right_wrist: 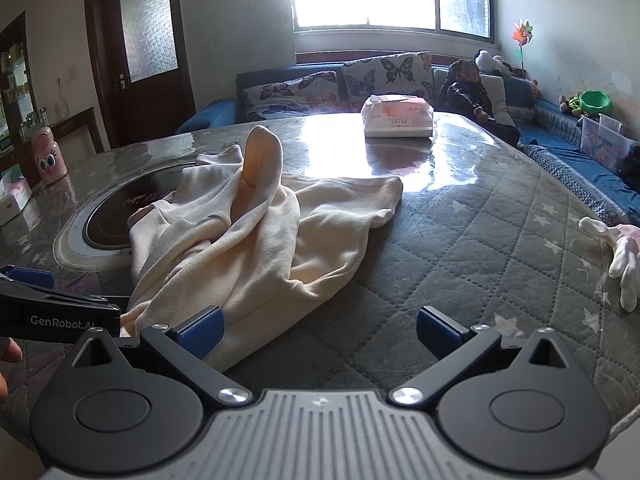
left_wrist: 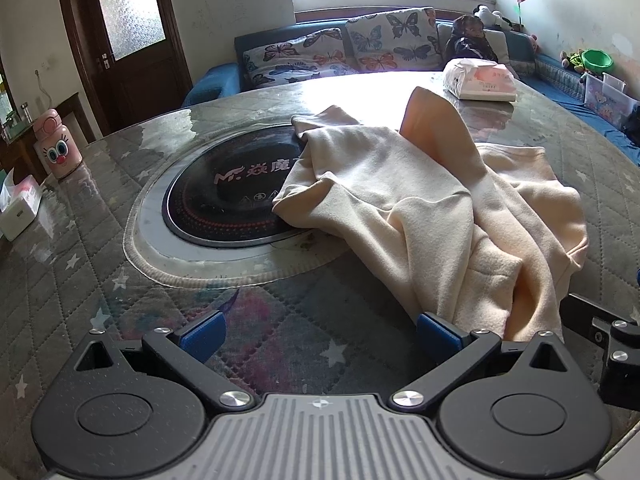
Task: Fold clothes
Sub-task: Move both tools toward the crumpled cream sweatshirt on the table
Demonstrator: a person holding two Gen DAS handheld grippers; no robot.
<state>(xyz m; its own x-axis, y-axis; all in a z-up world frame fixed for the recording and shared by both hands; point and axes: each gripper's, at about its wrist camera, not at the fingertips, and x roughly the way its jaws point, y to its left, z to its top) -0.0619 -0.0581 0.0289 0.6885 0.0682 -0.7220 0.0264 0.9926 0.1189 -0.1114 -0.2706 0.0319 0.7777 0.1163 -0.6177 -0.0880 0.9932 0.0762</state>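
Observation:
A cream fleece garment (left_wrist: 432,208) lies crumpled on the quilted round table, one part sticking up; it also shows in the right wrist view (right_wrist: 256,232). My left gripper (left_wrist: 320,336) is open and empty, its right fingertip (left_wrist: 436,330) at the garment's near edge. My right gripper (right_wrist: 320,332) is open and empty, its left fingertip (right_wrist: 202,330) against the garment's near hem. The left gripper's body (right_wrist: 56,312) shows at the left of the right wrist view.
A black induction cooktop (left_wrist: 228,200) is set in the table's middle, partly under the garment. A tissue pack (right_wrist: 398,116) lies at the far side. White gloves (right_wrist: 620,252) lie at the right edge. A pink bottle (left_wrist: 56,144) stands left. A sofa with a seated child (right_wrist: 468,88) is behind.

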